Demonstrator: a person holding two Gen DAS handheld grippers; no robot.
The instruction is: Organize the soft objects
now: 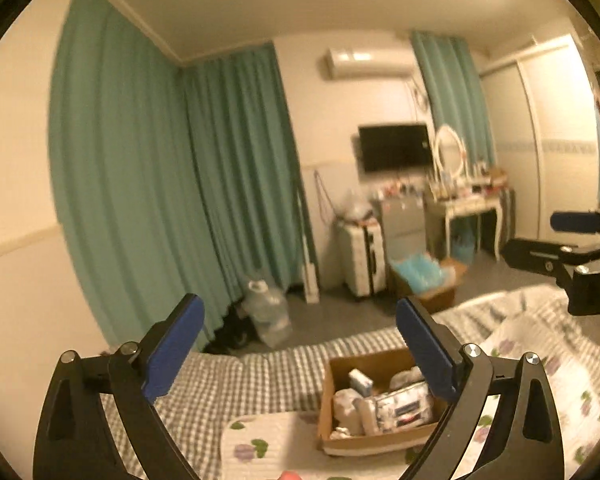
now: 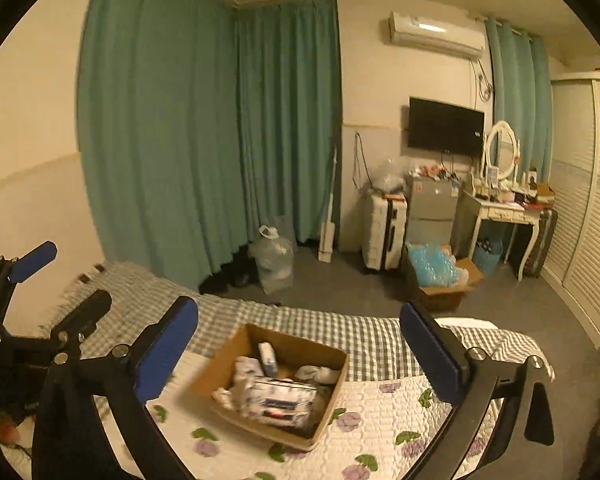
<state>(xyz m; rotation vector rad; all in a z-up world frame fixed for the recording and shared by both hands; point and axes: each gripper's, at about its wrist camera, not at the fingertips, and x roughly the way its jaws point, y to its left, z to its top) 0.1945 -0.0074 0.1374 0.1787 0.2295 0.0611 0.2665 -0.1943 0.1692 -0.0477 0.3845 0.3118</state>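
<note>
Teal curtains (image 2: 204,128) cover the far corner of a bedroom lit in warm yellow, with an air conditioner (image 2: 436,34) and a dark TV (image 2: 446,126) on the wall beside them. Below the TV stand a white suitcase (image 2: 382,232), a small grey fridge (image 2: 432,210) and a white dresser (image 2: 504,216) with an oval mirror. On the grey floor sit a clear water jug (image 2: 274,258) and an open carton of blue wrap (image 2: 440,276). Nearer, the bed (image 2: 300,324) carries a checked sheet and a white quilt (image 2: 384,424) printed with purple flowers. A cardboard box (image 2: 220,376) rests on the quilt, filled with soft things: white packs, a small blue-and-white pack and crumpled white cloth. The right claw (image 2: 296,350) hangs above the box with its blue pads wide apart and nothing between them; the box lies below and between the pads. The left claw (image 1: 298,352) is also spread wide and empty, with the box under its right pad. Each claw shows at the edge of the other's view.
</note>
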